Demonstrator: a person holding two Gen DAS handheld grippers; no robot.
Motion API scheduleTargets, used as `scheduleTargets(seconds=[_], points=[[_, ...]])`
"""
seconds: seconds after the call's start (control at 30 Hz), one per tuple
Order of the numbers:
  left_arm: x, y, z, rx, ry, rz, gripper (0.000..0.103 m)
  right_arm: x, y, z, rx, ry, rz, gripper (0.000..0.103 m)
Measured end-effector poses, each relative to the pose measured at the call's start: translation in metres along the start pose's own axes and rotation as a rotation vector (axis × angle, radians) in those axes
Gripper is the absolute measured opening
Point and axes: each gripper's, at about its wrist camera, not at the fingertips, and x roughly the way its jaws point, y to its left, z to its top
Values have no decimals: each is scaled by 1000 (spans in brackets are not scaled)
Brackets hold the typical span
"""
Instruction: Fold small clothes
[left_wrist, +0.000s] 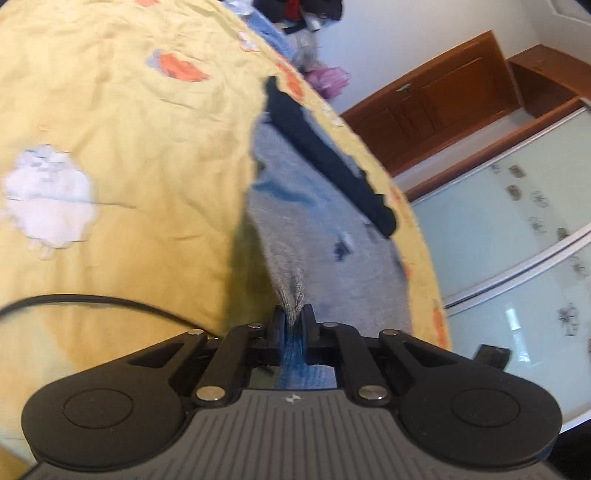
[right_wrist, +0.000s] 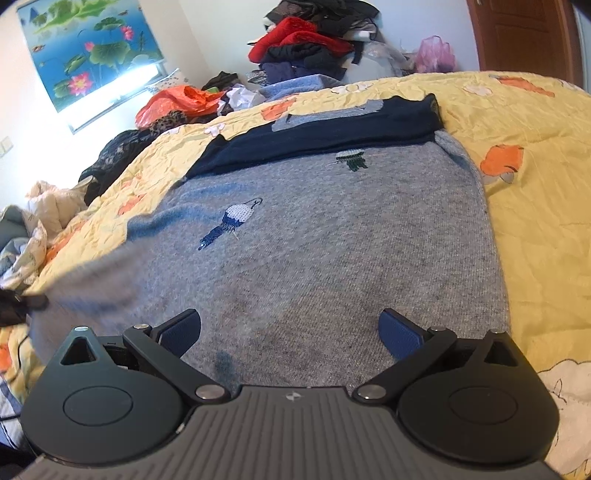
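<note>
Left wrist view: the left gripper (left_wrist: 293, 321), low centre, has its jaws pinched on a bunched edge of the grey sweater (left_wrist: 332, 236), which runs up mid-frame over the yellow bedspread (left_wrist: 110, 110).

Right wrist view: the right gripper (right_wrist: 290, 332) hovers with jaws spread wide above the sweater (right_wrist: 314, 240) filling the centre.

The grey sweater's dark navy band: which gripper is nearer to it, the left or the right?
Hard to rank. The left gripper is shut on the grey sweater edge; the right gripper hovers open over its near end. The navy band lies at the far end from both.

grey knit sweater (right_wrist: 314, 258) | navy hem | flat on bed, left corner lifted
</note>
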Motion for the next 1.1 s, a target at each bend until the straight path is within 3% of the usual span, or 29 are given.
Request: scheduleTargets(seconds=[0.1,0.17,0.27,0.4,0.47,0.53,0.57,0.67,0.77,0.87,1.0,1.1], points=[[3,37,-6,-109,58,98,5,2,2,-1,-21,-5,-5,103],[3,48,-10,-157,55,54,4,3,4,-1,-37,-7,-9,103],[0,37,-7,-99,52,74,4,3,6,-3,-63,-5,-15,103],[2,8,5,-7,42,31,8,1,5,0,-43,6,-5,103],[8,-5,11,29,45,31,22,-8,-10,9,68,20,50,99],[14,-7,13,58,47,51,68,-26,-41,14,248,-4,112,99],[17,-4,13,57,41,65,75,-37,-59,15,338,-21,126,99],[25,12,14,4,22,38,76,-69,-109,7,529,-41,91,98],[27,17,15,-28,3,-1,76,-88,-135,-10,625,-16,58,94],[34,16,14,-44,29,-54,76,-89,-135,-26,639,31,154,91],[44,14,5,-68,87,-128,75,-76,-128,-33,628,156,295,75],[43,17,1,-92,95,-139,63,-77,-125,-38,625,207,315,62]])
